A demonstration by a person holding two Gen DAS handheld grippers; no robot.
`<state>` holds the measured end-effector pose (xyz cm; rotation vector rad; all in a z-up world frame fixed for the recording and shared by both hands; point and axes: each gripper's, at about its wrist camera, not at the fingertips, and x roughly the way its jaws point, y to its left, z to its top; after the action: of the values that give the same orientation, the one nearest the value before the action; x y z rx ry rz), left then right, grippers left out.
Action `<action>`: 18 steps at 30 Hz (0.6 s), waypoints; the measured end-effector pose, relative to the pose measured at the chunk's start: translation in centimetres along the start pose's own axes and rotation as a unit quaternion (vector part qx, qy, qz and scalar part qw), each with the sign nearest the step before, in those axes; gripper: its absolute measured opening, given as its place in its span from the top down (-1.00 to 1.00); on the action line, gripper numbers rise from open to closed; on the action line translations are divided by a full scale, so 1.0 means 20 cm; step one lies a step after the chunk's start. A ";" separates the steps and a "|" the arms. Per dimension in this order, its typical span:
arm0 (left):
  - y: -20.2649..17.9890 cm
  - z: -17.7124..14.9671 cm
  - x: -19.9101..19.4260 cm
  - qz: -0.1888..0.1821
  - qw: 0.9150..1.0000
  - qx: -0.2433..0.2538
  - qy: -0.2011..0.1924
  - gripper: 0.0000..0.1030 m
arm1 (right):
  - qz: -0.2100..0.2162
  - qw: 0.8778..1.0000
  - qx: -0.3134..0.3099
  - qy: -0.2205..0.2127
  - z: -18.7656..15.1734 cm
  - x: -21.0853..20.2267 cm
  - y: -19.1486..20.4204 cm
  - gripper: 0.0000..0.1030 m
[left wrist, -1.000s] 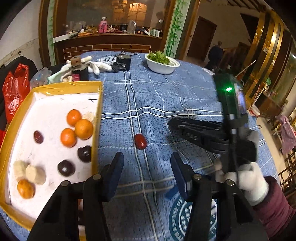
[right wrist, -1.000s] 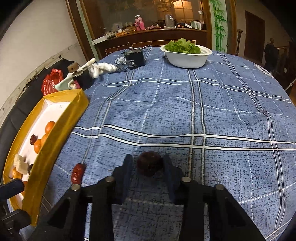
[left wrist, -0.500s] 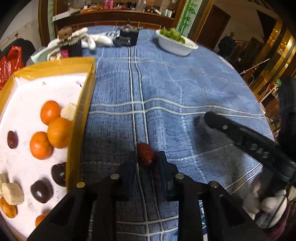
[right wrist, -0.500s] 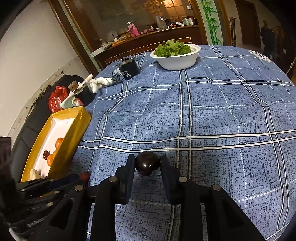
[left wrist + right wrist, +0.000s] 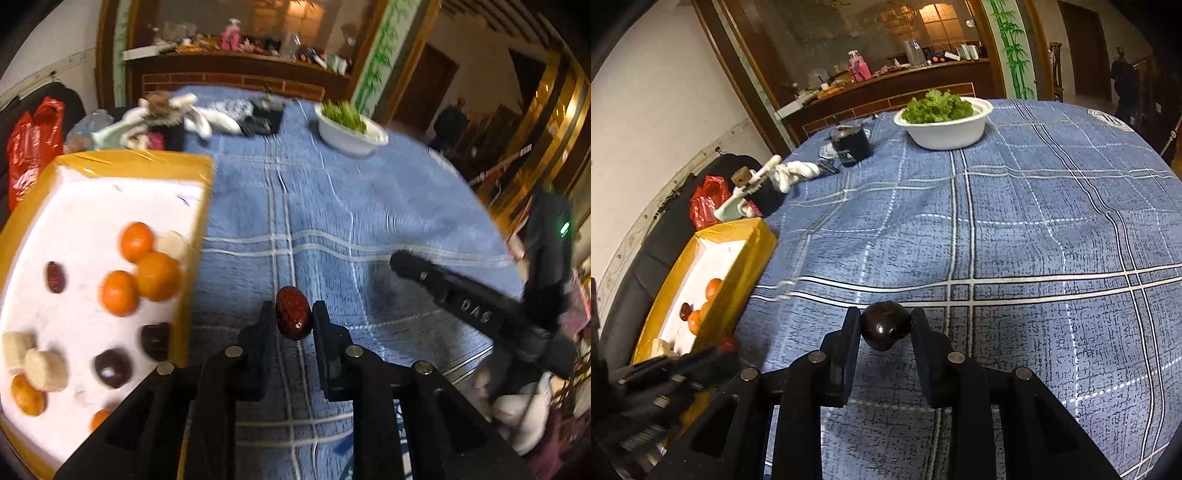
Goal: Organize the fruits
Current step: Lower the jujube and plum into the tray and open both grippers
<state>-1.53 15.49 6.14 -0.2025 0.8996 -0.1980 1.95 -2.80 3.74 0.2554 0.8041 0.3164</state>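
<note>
Just right of the yellow tray [image 5: 192, 236], left gripper [image 5: 294, 314] pinches the red date [image 5: 293, 312], right gripper [image 5: 885, 325] clamps a dark plum [image 5: 885, 325].

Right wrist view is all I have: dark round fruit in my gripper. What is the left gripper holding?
Observer: The left gripper is shut on a red date, oblong and wrinkled.
Operator: Room left in the yellow tray?
Observer: Yes. The yellow tray shows bare white floor along its far end, beyond the oranges.
Operator: Any dark fruits like mine in there?
Observer: Two dark round fruits lie near the tray's wall on the table side, with banana pieces to their left.
</note>
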 end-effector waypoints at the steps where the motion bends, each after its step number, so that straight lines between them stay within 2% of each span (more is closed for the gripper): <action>1: 0.03 0.00 -0.05 0.000 1.000 -0.010 -0.010 0.63 | 0.004 1.000 -0.004 -0.006 0.00 -0.02 0.01 0.41; 5: 0.20 0.00 -0.21 0.011 0.998 -0.049 -0.035 0.63 | 0.007 0.999 -0.029 -0.027 -0.01 -0.07 0.10 0.41; 8: 0.35 -0.03 -0.30 0.035 0.995 -0.075 -0.046 0.63 | 0.005 0.998 -0.055 -0.032 -0.02 -0.09 0.23 0.41; 14: 0.62 -0.13 -0.38 0.082 0.988 -0.121 -0.055 0.62 | 0.082 0.992 -0.093 0.015 -0.09 -0.05 0.61 0.40; 18: 0.73 -0.18 -0.40 0.092 0.985 -0.134 -0.055 0.62 | 0.104 0.986 -0.125 0.042 -0.16 0.02 0.83 0.39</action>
<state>-8.06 31.22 6.25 -0.3754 0.8279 0.1067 -3.05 13.07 7.03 0.0897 0.8138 0.6238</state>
